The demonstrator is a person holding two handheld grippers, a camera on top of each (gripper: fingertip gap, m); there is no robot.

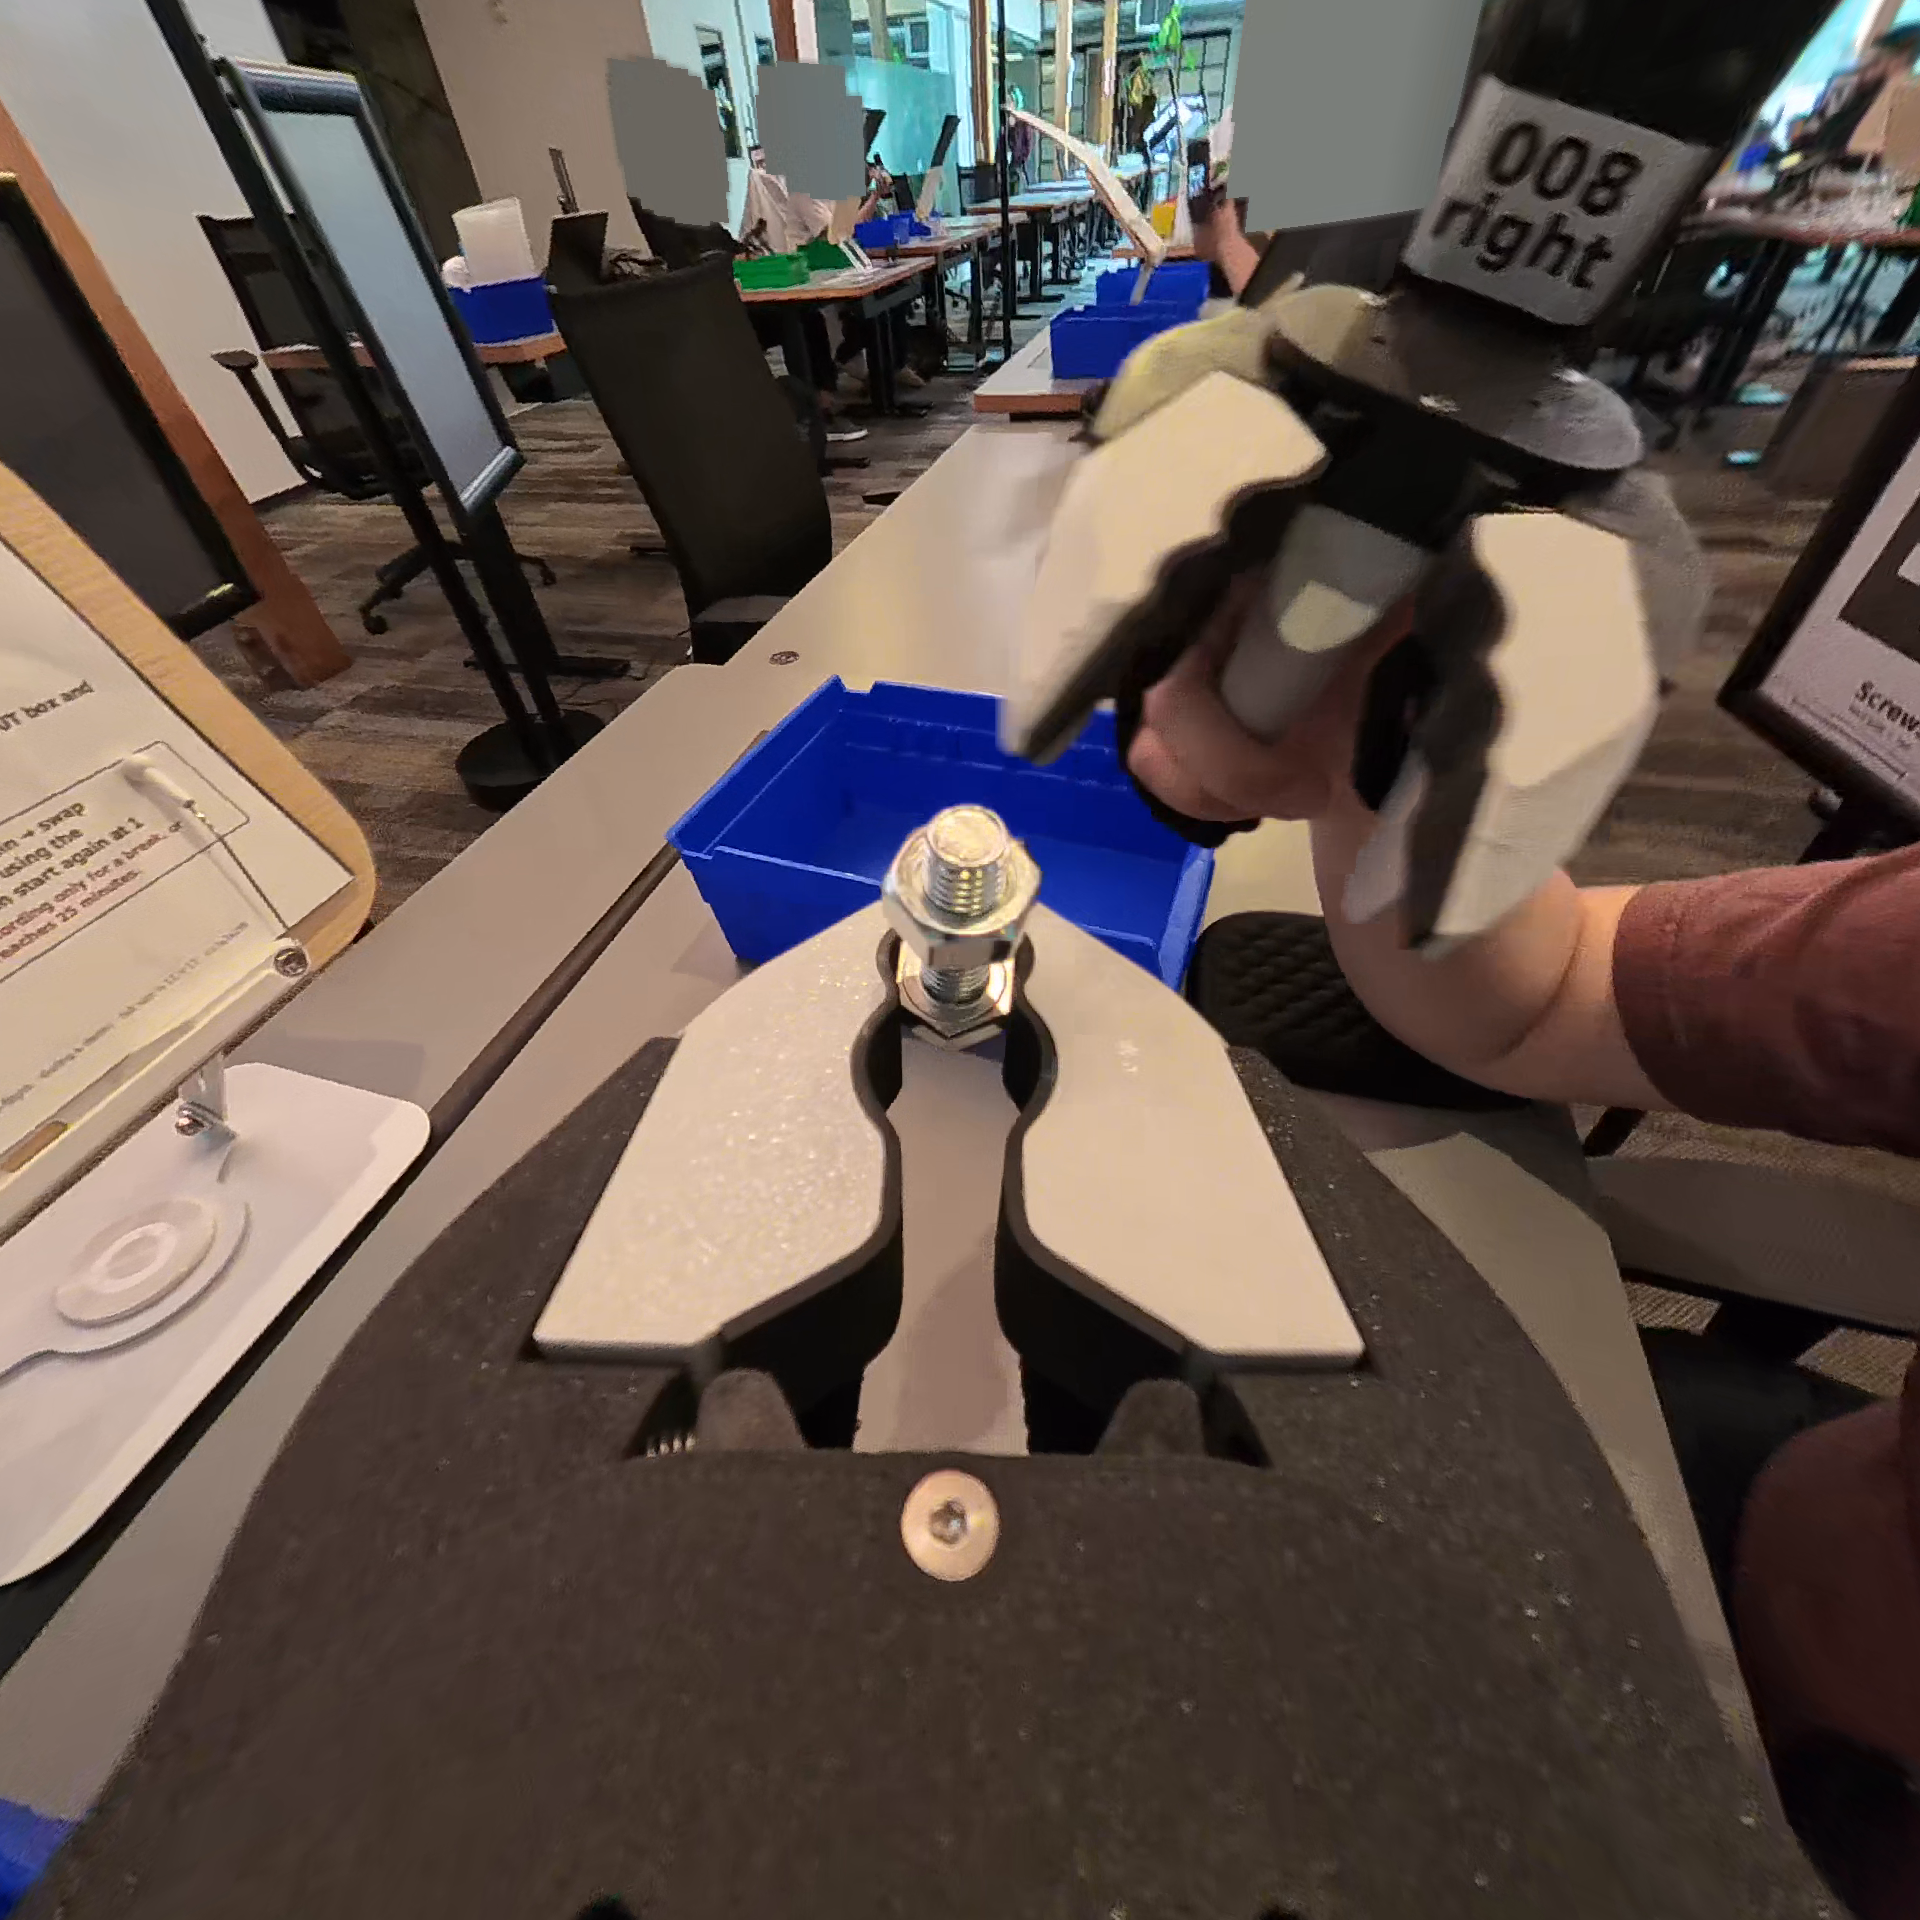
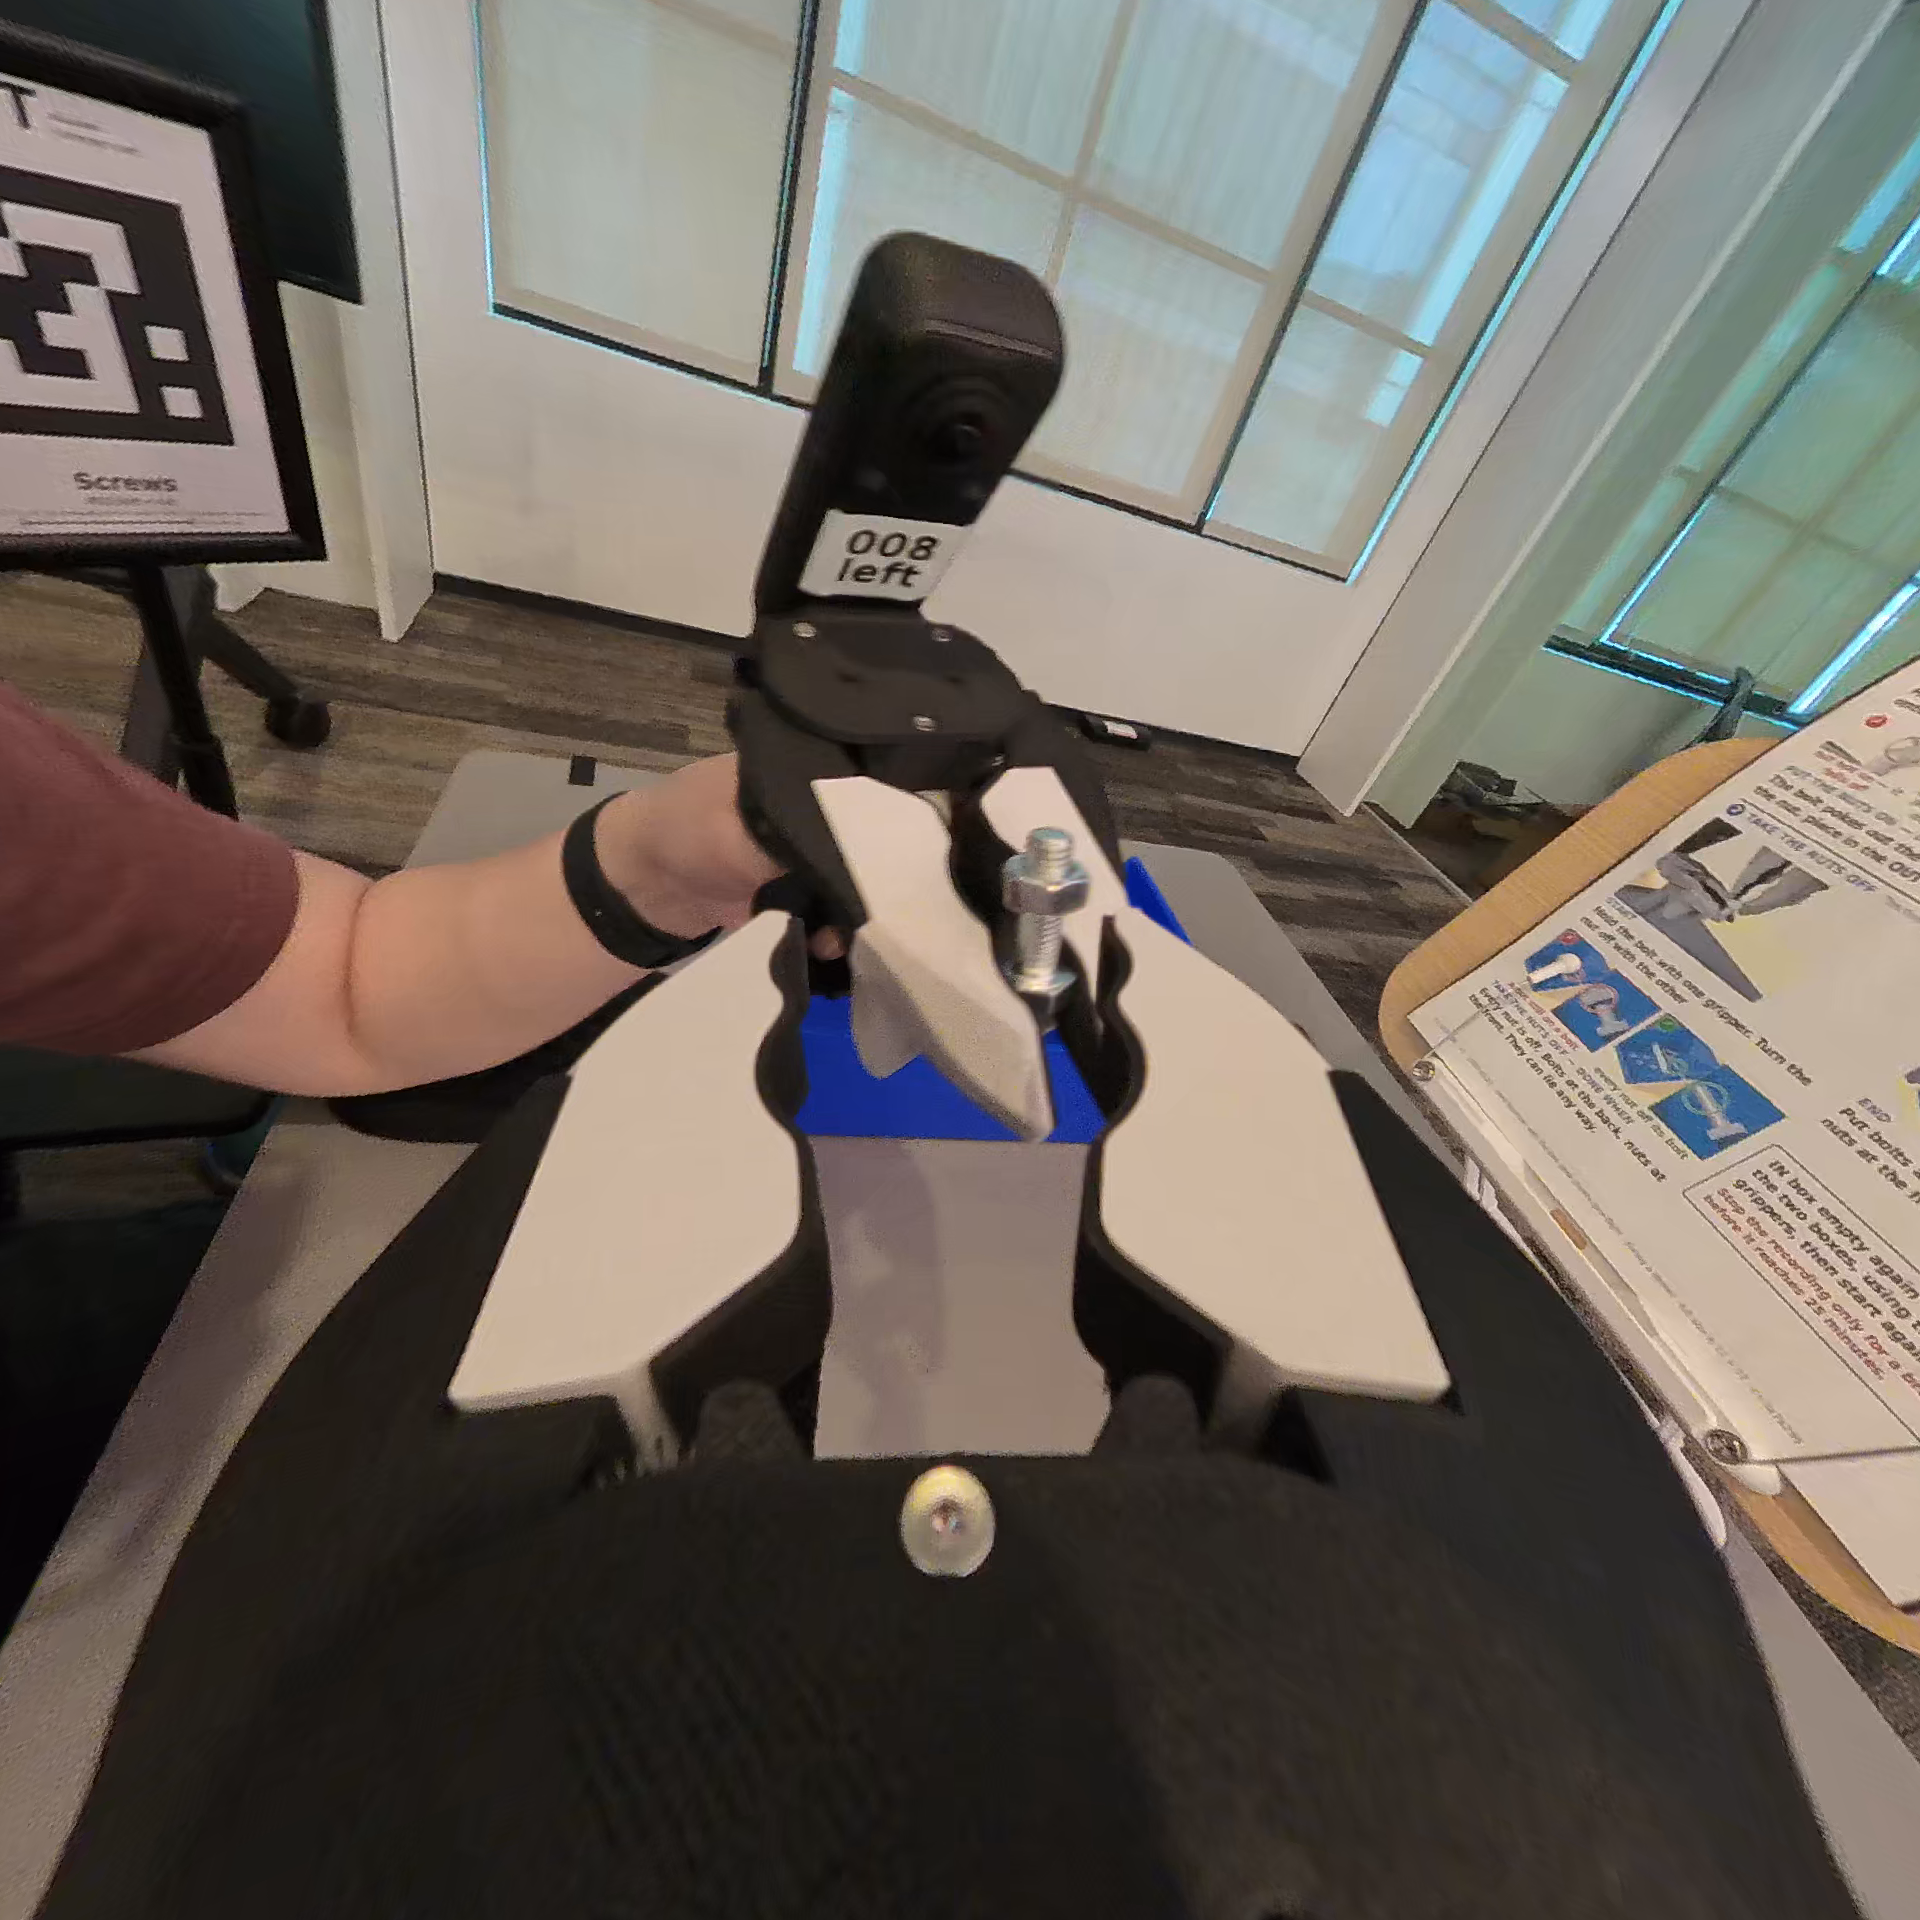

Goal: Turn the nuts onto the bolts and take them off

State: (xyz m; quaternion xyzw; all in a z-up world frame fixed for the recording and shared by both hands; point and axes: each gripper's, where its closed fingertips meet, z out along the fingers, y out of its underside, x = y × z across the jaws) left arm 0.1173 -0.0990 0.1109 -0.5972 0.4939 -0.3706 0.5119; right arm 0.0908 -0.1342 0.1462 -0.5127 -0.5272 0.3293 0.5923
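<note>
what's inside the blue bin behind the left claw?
The blue bin shows only bare blue floor and walls where visible. Its near part is hidden by the left claw and the bolt it grips, so parts could lie there unseen.

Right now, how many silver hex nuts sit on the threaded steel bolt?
2. One silver hex nut sits near the tip of the threaded steel bolt; a second nut sits lower, where the left gripper clamps. Others below may be hidden.

Each wrist camera looks closely along its own fingers, facing the other; both share the bolt.
</note>
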